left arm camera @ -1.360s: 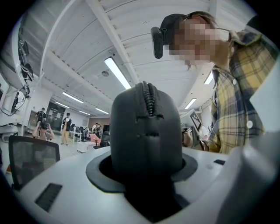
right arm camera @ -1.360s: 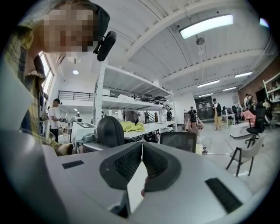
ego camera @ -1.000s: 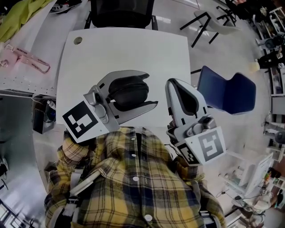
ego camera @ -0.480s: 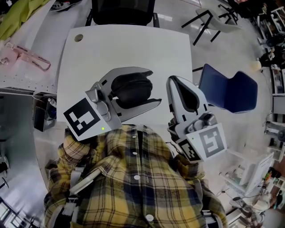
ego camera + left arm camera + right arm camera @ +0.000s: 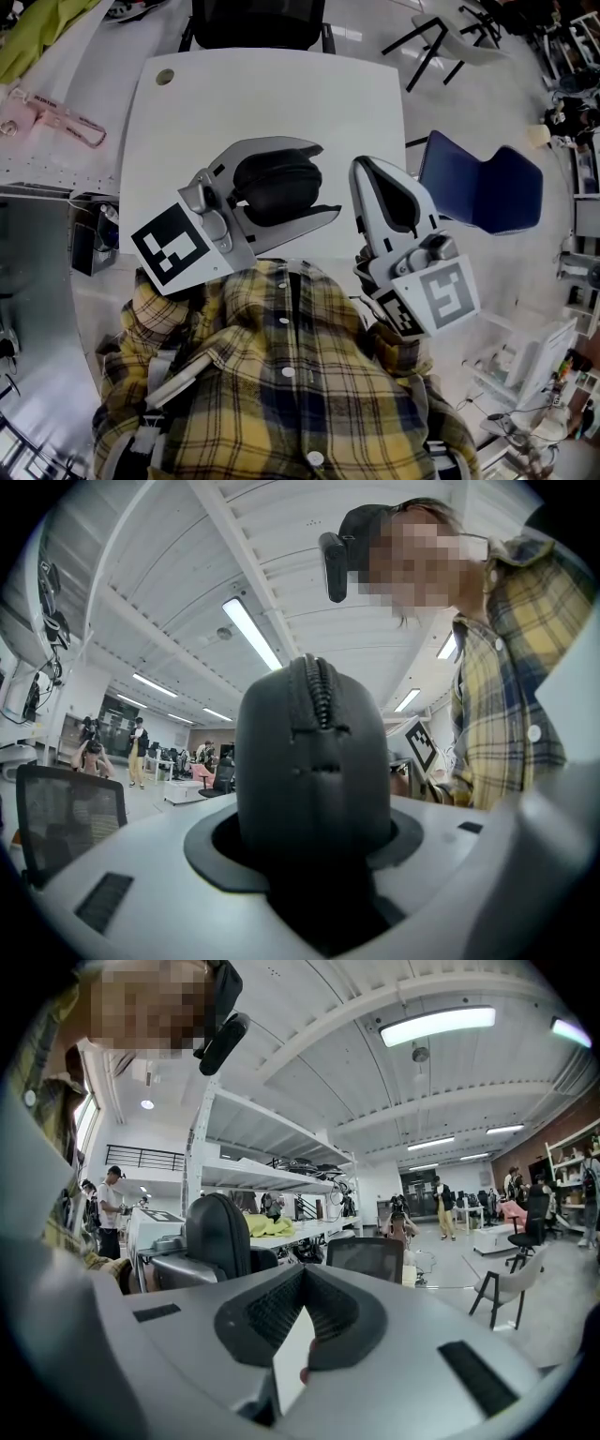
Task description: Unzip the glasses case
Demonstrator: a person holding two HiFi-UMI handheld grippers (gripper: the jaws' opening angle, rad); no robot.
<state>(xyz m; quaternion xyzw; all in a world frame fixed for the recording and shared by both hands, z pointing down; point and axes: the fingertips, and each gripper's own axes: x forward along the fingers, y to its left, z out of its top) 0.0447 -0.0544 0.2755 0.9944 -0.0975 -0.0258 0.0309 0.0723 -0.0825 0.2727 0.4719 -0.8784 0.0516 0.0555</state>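
The left claw point(image 5: 323, 181) clamps the glasses case point(image 5: 274, 187) over the desk point(image 5: 272, 94) near its front edge. The case's long axis runs along the jaws, zip point(image 5: 319, 691) uppermost. The right claw point(image 5: 364, 171), tips together and empty, sits just right of it, probably best placed for the pull.

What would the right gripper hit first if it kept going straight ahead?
Probably the black mesh chair beyond the table; the right gripper points across bare tabletop toward it, though depth is unclear.
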